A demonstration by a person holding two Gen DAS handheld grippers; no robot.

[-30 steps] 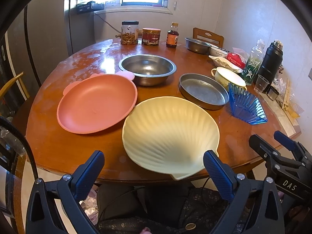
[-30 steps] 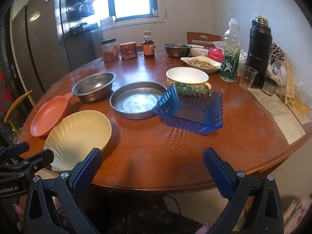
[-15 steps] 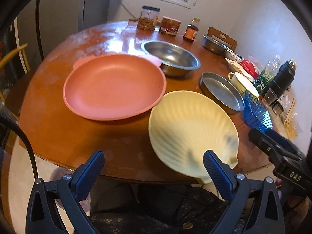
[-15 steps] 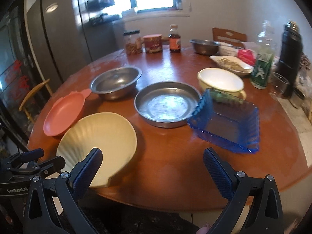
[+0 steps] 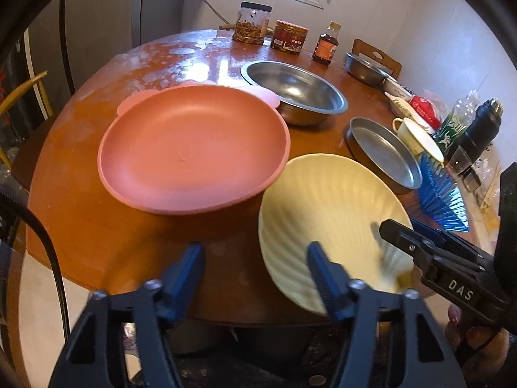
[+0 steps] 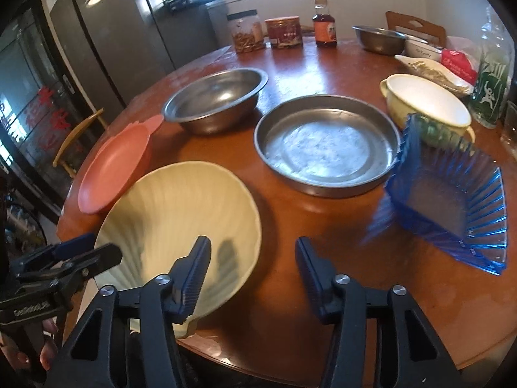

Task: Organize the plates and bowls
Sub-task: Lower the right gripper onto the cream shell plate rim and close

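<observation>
The left gripper [image 5: 255,271] sits low at the near edge of the round table [image 5: 97,226]. Its blue fingers are partly open, with nothing between them. The right gripper [image 6: 252,265] is beside it, fingers partly open too and empty. Its left finger is over the near rim of the yellow shell plate [image 6: 181,213]. That plate lies at the table's near edge. Its rim tucks right up against the pink plate [image 5: 194,148] to the left. Behind them sit a metal bowl [image 6: 216,100], a flat metal pan [image 6: 326,142] and a blue glass dish [image 6: 452,200].
</observation>
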